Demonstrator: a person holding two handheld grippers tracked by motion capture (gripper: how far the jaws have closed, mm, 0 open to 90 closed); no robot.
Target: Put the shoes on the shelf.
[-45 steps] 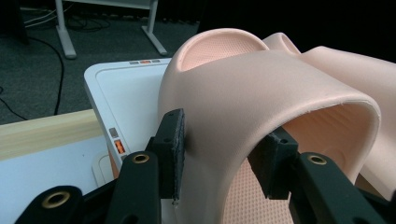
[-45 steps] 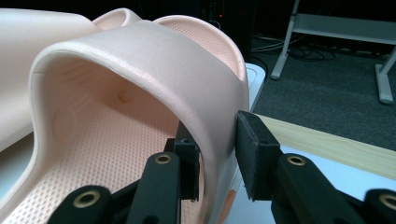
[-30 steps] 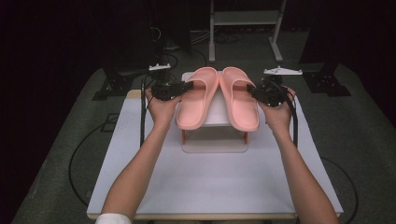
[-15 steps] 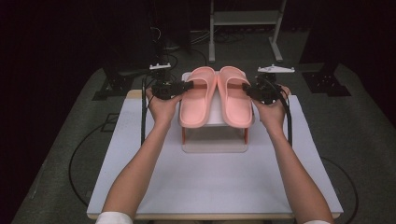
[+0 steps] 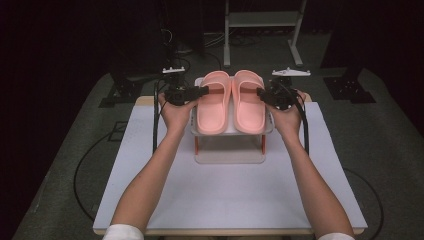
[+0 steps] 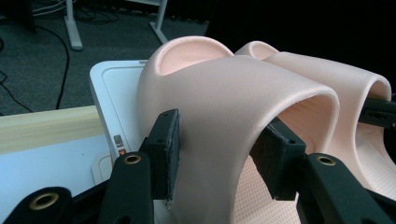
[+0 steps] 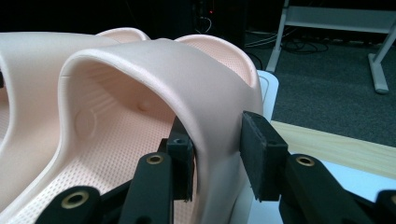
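Centrally, two pink slippers are shown side by side on a small white rack (image 5: pixel 230 131) on the desk (image 5: pixel 225 200). The left slipper (image 5: pixel 212 102) has its strap pinched by the left gripper (image 6: pixel 217 161) fingers; the right slipper (image 5: pixel 248 100) strap is pinched by the right gripper (image 7: pixel 217 154). Heel ends are cut off in both gripper views.
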